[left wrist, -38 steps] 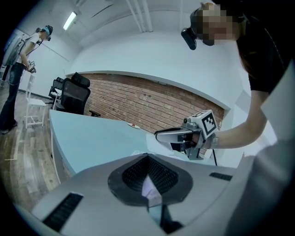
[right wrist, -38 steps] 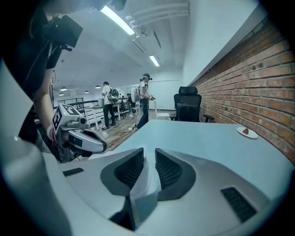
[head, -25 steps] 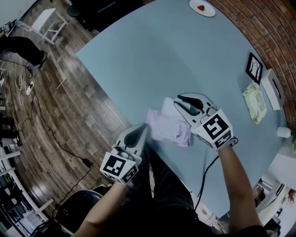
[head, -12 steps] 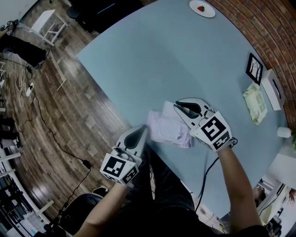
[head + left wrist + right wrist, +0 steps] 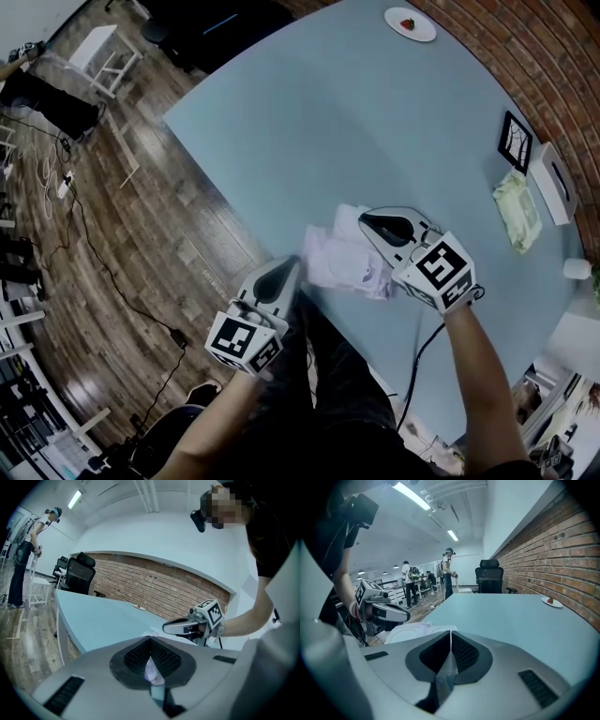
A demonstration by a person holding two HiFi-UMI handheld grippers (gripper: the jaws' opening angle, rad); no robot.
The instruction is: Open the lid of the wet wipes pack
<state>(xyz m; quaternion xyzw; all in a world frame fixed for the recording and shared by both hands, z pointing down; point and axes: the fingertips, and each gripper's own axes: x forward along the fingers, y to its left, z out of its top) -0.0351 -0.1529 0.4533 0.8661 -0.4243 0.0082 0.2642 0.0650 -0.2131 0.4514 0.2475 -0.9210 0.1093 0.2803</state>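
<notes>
The wet wipes pack, pale lilac and white, lies flat on the light blue table, near the table edge closest to the person and between the two grippers. The left gripper reaches the pack from the near-left side. In the left gripper view its jaws are closed on a lilac edge of the pack, which shows pinched between the pads. The right gripper comes in from the right, with its tip over the far end of the pack. Its jaws have just been closing and now stand pressed together. In the right gripper view a thin white sliver sits in the seam between the pads at the tip, directly above the white top surface of the pack. It reads as a thin flap of the pack held in the grip. The two grippers face each other across the pack, close together but not touching. At the far end of the table, well apart from the pack, stands a white plate carrying a small red item. A green packet lies near the right edge of the table, just beside a white box.
</notes>
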